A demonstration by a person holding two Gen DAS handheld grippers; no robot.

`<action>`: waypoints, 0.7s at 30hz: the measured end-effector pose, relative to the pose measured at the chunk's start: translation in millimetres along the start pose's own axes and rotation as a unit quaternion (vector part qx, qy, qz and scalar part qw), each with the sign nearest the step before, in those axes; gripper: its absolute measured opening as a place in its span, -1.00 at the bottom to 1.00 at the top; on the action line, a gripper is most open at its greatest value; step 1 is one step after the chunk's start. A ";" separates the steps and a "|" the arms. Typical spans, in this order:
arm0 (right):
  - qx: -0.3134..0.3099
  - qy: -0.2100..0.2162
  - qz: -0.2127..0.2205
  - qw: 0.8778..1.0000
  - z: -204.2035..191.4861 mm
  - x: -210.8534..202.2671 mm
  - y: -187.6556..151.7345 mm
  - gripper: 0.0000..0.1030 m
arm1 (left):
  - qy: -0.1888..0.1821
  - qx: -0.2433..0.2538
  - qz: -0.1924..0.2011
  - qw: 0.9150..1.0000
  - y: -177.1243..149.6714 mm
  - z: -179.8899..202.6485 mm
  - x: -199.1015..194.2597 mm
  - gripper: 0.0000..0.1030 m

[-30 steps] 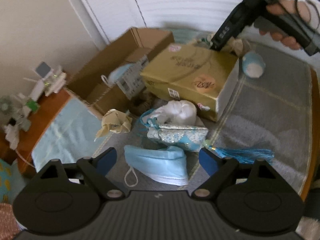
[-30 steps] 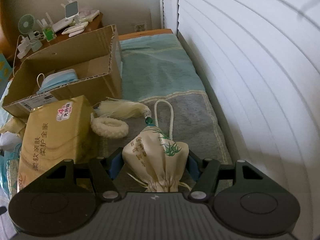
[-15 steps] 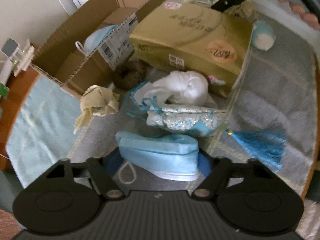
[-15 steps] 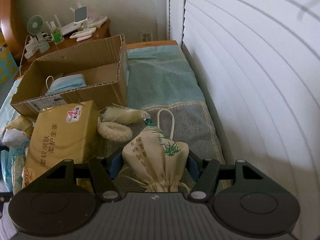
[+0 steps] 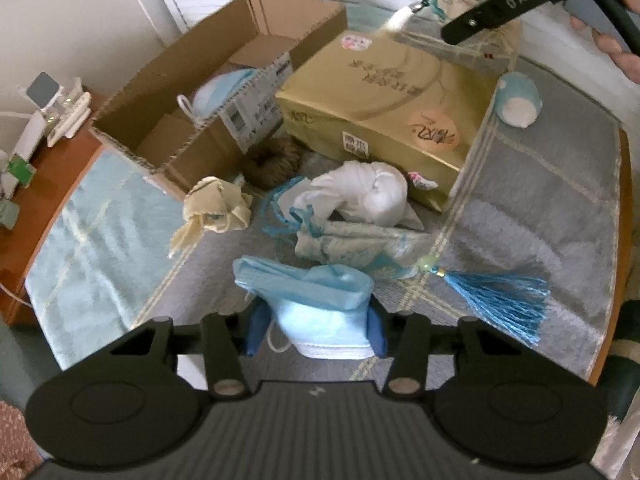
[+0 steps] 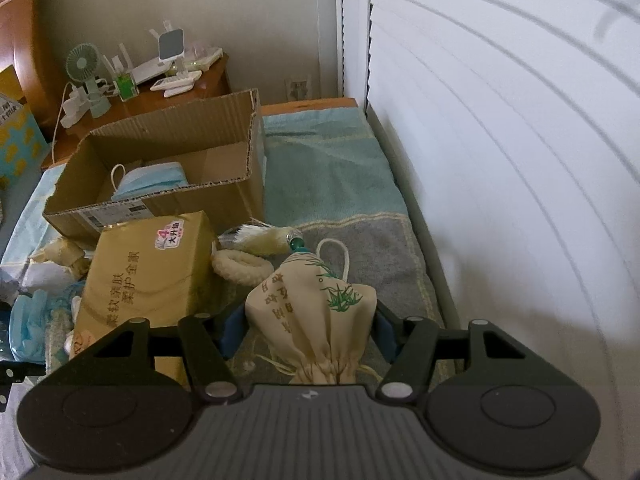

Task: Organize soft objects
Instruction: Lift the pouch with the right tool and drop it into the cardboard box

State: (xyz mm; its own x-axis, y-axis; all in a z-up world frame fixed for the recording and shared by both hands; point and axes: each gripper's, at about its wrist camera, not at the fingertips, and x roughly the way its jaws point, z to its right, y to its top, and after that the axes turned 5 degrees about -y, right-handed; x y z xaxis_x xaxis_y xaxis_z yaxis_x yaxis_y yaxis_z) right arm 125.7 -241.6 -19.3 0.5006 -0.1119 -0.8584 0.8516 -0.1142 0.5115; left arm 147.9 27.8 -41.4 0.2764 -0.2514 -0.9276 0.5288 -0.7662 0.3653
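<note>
A blue face mask [image 5: 312, 292] is bunched up between the pads of my left gripper [image 5: 316, 332], whose jaws are closing and squeeze it just above the grey blanket [image 5: 540, 208]. My right gripper [image 6: 308, 328] is shut on a cream drawstring pouch [image 6: 312, 300] printed with green bamboo, held slightly above the blanket. An open cardboard box [image 5: 168, 92] with another blue mask [image 6: 152, 180] inside stands behind a gold tissue pack [image 5: 384, 92]. A white cloth bundle [image 5: 360, 196], a silvery pouch [image 5: 352, 244] with a blue tassel [image 5: 496, 292] and a cream rag [image 5: 216, 208] lie loose.
A brown scrunchie [image 5: 272, 160] lies by the box, a cream scrunchie [image 6: 240, 266] and cream tassel [image 6: 260, 236] beside the tissue pack. A wooden nightstand [image 6: 160, 100] holds a fan and gadgets. White slatted shutters [image 6: 500, 120] wall the bed's far side.
My left gripper came down over the blue mask and its jaws narrowed until the mask crumpled between them. The right gripper rose a little with the cream pouch in it.
</note>
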 end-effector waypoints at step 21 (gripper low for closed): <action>-0.055 0.037 0.088 0.994 -23.2 -83.5 40.8 0.31 | 0.006 -0.012 0.091 0.996 -22.1 30.5 -65.4 -0.06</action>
State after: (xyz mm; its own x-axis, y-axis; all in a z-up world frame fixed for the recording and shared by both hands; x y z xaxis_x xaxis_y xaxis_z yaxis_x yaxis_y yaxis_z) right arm 122.3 -214.1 72.4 0.6504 -0.0480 -0.7581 0.7592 0.0100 0.6507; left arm 93.8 43.1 8.8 0.3791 -0.3773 -0.8449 0.4875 -0.6947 0.5289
